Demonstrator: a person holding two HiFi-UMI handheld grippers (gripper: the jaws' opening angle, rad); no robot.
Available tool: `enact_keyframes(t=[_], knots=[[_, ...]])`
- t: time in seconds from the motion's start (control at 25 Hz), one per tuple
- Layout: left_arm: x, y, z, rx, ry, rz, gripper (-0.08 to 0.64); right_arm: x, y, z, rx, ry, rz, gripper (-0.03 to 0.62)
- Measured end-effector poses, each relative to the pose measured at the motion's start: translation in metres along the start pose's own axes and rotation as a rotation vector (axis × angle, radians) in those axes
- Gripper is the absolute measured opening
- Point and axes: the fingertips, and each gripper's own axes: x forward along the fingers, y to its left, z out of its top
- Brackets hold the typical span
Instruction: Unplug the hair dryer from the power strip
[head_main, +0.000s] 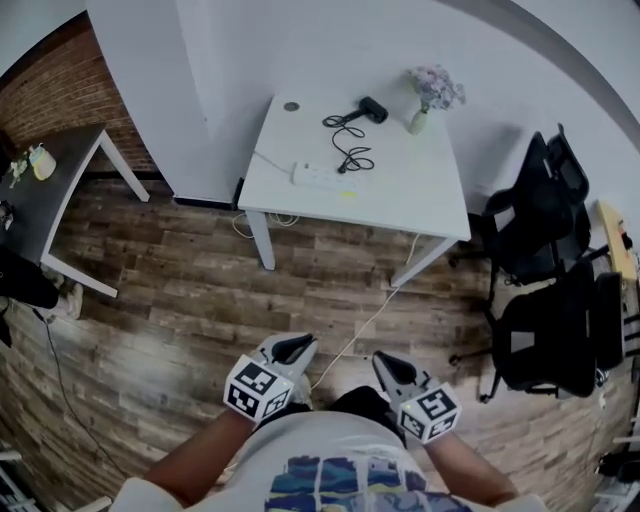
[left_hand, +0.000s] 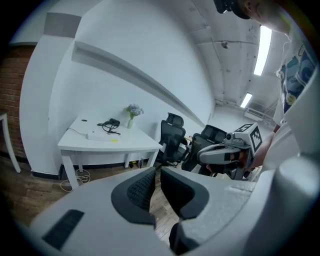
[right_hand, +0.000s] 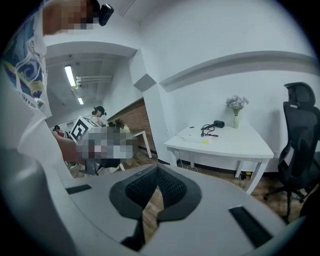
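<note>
Far ahead stands a white table (head_main: 400, 195). On it lies a black hair dryer (head_main: 372, 108), and its black cord (head_main: 350, 152) loops down to a white power strip (head_main: 320, 177), where the plug sits in a socket. Both grippers hang low by my body over the wooden floor, well away from the table. My left gripper (head_main: 298, 347) and right gripper (head_main: 385, 364) are shut with nothing between the pads. The left gripper view shows the left gripper (left_hand: 157, 170), hair dryer (left_hand: 114, 121) and strip (left_hand: 97, 136). The right gripper view shows the right gripper (right_hand: 157, 168) and hair dryer (right_hand: 218, 123).
A vase of flowers (head_main: 422, 112) stands beside the dryer. Two black office chairs (head_main: 545, 215) (head_main: 560, 335) stand right of the table. A dark table (head_main: 55, 185) is at the left by a brick wall. A white cable (head_main: 362, 325) trails across the floor from the white table.
</note>
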Motion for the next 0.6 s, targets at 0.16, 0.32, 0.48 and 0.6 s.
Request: enact_keyframes(t=[0.16, 0.32, 0.48, 0.6], knots=[[0.012, 0.029, 0.008, -0.023, 0.000, 0.019, 0.058, 0.023, -0.018, 0.006, 0.004, 0.024, 0.004, 0.002], [0.028, 0.052, 0.017, -0.032, 0.011, 0.049, 0.089, 0.045, -0.040, 0.012, 0.003, 0.033, 0.029, 0.002], [0.055, 0.075, 0.032, -0.038, 0.019, 0.085, 0.094, 0.071, -0.075, 0.027, -0.002, 0.035, 0.066, 0.002], [0.079, 0.092, 0.051, -0.058, 0.020, 0.119, 0.094, 0.093, -0.113, 0.042, -0.014, 0.035, 0.093, 0.002]])
